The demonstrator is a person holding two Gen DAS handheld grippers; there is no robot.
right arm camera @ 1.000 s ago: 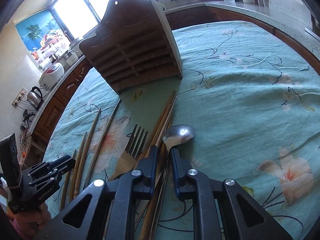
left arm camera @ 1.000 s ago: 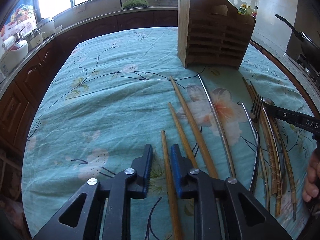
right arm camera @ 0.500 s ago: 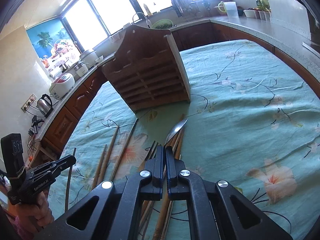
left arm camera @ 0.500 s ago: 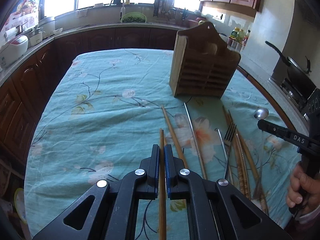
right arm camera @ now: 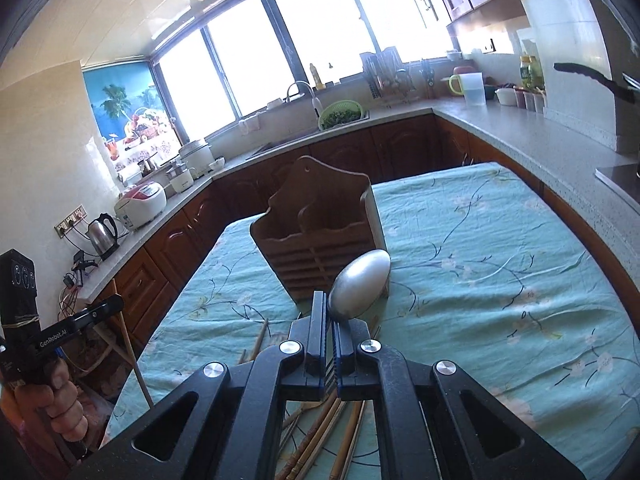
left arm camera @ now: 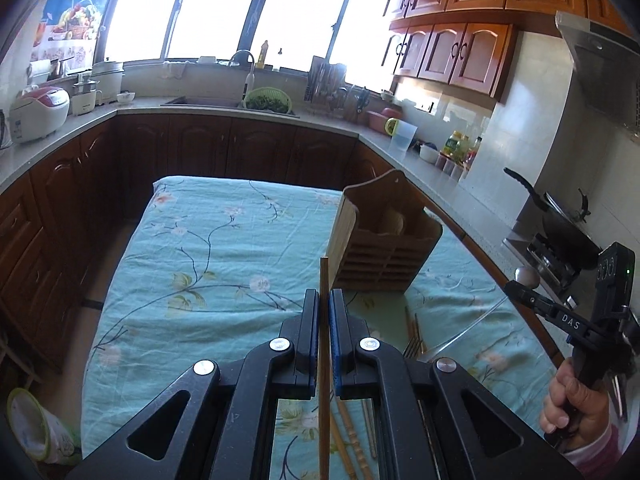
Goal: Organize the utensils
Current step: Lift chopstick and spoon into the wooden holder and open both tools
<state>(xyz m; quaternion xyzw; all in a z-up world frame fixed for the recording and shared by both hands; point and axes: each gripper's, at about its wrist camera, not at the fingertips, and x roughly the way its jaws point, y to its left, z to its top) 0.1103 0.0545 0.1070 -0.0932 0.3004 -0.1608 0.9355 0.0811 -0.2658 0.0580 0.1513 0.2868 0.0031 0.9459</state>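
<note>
My left gripper (left arm camera: 324, 300) is shut on a wooden chopstick (left arm camera: 324, 276) and holds it up above the table; its tip points toward the wooden utensil holder (left arm camera: 384, 248). My right gripper (right arm camera: 329, 308) is shut on a metal spoon (right arm camera: 360, 284), bowl forward, lifted in front of the same holder (right arm camera: 316, 236). In the left wrist view the right gripper (left arm camera: 520, 288) with the spoon bowl (left arm camera: 527, 276) shows at the right. In the right wrist view the left gripper (right arm camera: 116, 304) shows at the far left, with the chopstick (right arm camera: 138, 364) hanging below it.
More chopsticks (left arm camera: 348, 432) and a fork (left arm camera: 412, 346) lie on the table's teal floral cloth (left arm camera: 208, 264) below the grippers; they also show in the right wrist view (right arm camera: 320, 432). Kitchen counters ring the table. A pan (left arm camera: 560, 220) sits on the stove at the right.
Both grippers have risen from the table with their utensils: the left lifted the chopstick, the right lifted the spoon. The holder now sits lower and farther in both views.
</note>
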